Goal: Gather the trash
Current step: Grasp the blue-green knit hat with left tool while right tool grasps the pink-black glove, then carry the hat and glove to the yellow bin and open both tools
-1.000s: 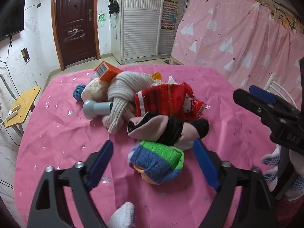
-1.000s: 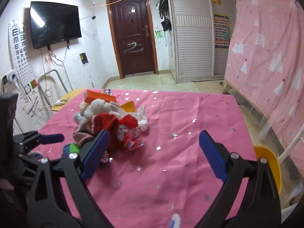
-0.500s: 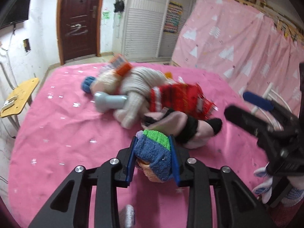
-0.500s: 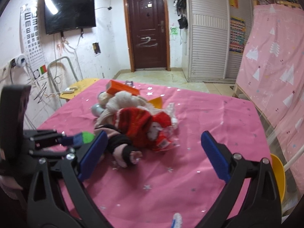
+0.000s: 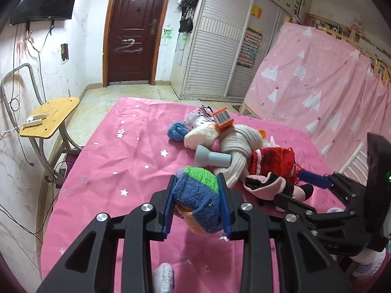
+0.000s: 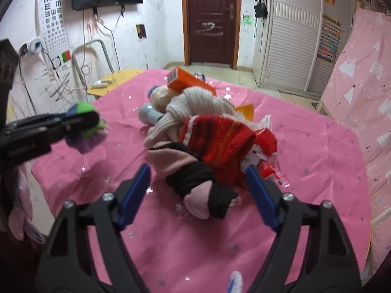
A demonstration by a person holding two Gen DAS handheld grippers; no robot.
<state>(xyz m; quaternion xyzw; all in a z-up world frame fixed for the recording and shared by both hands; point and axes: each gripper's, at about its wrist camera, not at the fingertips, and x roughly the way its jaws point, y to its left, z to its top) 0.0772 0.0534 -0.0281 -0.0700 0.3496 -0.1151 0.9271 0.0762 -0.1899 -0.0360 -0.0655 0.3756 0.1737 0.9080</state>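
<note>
The left gripper (image 5: 196, 201) is clamping a blue sock (image 5: 199, 202) with a green cuff between its blue pads, and the sock is hanging clear of the pink cloth (image 5: 102, 171) that covers the table. In the right wrist view this gripper (image 6: 80, 122) is sitting out toward the table's left edge with the sock (image 6: 88, 127) bulging from its tip.

The right gripper (image 6: 198, 183) is standing fairly wide, its jaws having just been closing, with the pink-and-black sock (image 6: 195, 180) lying between the pads; neither pad is pressing on it yet. That sock is lying at the near end of the pile, touching the red sock (image 6: 220, 141) behind it.

The pile is running up the table's middle toward the far edge: a cream knit (image 6: 195, 107) beside a grey cylinder (image 6: 149, 114), a beige bundle (image 6: 163, 100), an orange box (image 6: 185, 81) on top, a small blue ball (image 5: 177, 131) on the far left side, and a crinkled red wrapper (image 6: 266, 156) at the red sock's right.

Bare cloth is lying open on the left half of the table in the left wrist view, and along the near edge below both grippers. To the right of the pile the cloth is bare up to the right edge. A yellow chair (image 5: 48, 117) is standing just off the far left corner, and a pink curtain (image 5: 317, 92) is hanging beyond the right edge.
</note>
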